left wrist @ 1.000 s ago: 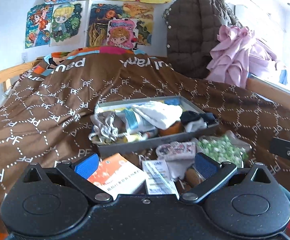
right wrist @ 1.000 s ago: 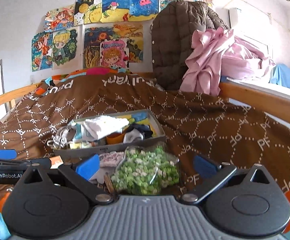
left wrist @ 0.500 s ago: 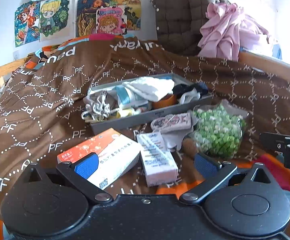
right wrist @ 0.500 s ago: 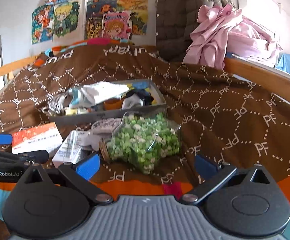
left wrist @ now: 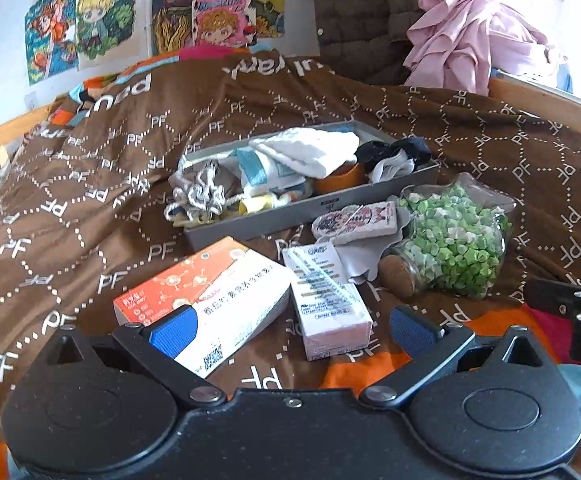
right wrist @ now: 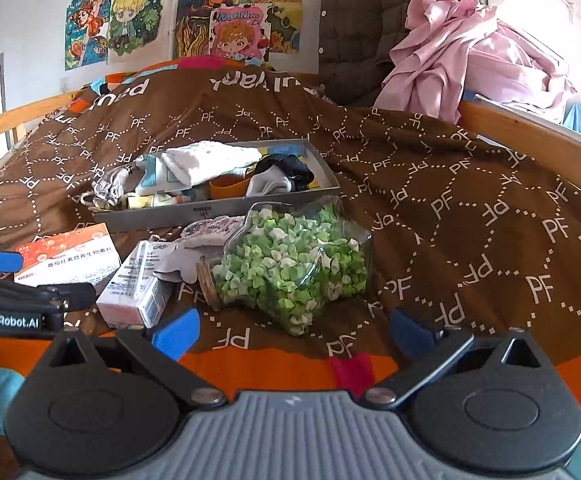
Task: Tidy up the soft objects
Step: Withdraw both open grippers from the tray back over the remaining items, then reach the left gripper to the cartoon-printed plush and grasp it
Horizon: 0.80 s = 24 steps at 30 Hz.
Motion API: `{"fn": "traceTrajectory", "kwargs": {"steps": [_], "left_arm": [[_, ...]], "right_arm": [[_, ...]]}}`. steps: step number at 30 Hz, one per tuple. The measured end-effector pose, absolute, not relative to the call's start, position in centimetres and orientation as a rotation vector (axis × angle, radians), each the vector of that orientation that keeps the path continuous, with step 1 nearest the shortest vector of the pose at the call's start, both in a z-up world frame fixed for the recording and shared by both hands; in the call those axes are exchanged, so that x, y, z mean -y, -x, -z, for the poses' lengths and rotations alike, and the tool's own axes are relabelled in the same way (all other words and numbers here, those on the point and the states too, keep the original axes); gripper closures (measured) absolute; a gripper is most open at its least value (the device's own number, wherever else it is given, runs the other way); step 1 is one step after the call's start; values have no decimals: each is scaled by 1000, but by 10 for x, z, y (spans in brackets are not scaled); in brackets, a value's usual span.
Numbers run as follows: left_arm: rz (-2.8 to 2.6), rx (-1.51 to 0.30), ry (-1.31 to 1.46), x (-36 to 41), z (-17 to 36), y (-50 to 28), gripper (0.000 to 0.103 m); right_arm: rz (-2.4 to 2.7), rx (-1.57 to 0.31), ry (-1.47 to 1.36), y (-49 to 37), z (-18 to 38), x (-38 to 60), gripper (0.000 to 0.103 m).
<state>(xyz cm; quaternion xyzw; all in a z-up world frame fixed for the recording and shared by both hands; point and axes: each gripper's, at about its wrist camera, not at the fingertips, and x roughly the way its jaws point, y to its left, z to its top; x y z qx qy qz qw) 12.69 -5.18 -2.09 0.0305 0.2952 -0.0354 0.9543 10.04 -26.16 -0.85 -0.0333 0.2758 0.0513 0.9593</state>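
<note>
A grey tray [left wrist: 310, 216] sits on the brown bed cover, holding a white cloth [left wrist: 310, 152], dark socks [left wrist: 394, 152], a grey drawstring pouch [left wrist: 206, 184] and an orange cup [left wrist: 340, 178]. The tray also shows in the right wrist view [right wrist: 218, 210]. In front lie an orange-and-white box [left wrist: 210, 292], a small white carton [left wrist: 326, 296], a patterned pouch [left wrist: 354, 222] and a glass jar of green paper stars [left wrist: 454, 244] on its side. My left gripper [left wrist: 293, 328] is open and empty near the boxes. My right gripper [right wrist: 293, 330] is open and empty before the jar [right wrist: 290, 264].
A wooden bed rail [right wrist: 530, 136] runs along the right side. A brown quilted jacket [right wrist: 370, 28] and a pink garment [right wrist: 470, 52] hang at the back. Posters [left wrist: 102, 24] cover the wall. An orange band [right wrist: 270, 368] edges the cover nearest me.
Both grippers have drawn back and lifted, so the boxes, carton and jar now show fully in front. Nothing on the bed has moved. Both stay open.
</note>
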Motion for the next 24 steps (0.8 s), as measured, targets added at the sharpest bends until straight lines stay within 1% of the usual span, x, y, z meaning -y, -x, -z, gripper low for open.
{"fn": "traceTrajectory", "kwargs": {"steps": [8, 13, 18, 21, 24], "left_arm": [[49, -587, -94, 47, 20, -143, 1], [55, -580, -152, 44, 14, -156, 1], [65, -573, -178, 41, 6, -179, 1], [83, -579, -189, 42, 2, -194, 1], [99, -591, -191, 45, -2, -212, 1]], "right_arm": [[-104, -570, 51, -106, 13, 264, 0], [-135, -527, 54, -109, 16, 262, 0], [-193, -450, 144, -116, 19, 247, 0], [-232, -388, 247, -121, 23, 232, 0], [-267, -370, 346, -131, 30, 216, 2]]}}
